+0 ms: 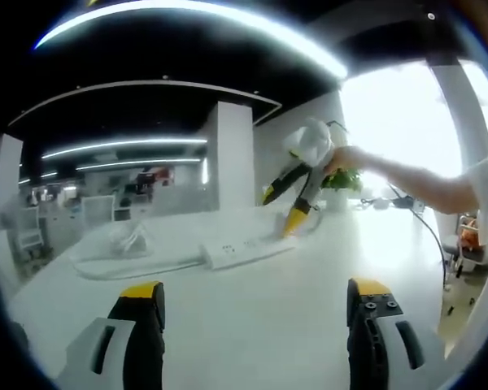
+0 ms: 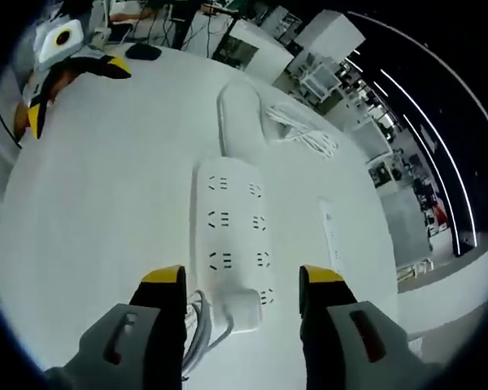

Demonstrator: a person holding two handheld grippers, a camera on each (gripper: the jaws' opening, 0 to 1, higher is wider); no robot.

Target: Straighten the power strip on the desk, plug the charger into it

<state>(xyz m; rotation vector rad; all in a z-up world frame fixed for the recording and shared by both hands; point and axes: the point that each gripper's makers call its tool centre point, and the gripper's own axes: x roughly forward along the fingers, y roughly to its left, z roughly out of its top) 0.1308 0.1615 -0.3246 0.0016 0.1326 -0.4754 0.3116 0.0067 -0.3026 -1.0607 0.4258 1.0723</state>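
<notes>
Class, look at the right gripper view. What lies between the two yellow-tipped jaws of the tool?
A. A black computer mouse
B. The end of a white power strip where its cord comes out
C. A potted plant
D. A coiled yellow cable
B: in the right gripper view the white power strip runs away from the camera, and its cord end sits between the open jaws of the right tool.

My white desk (image 2: 89,203): power strip (image 2: 232,236) flat, its cable (image 2: 197,325), loose cord bundle (image 2: 305,130) beyond.
</notes>
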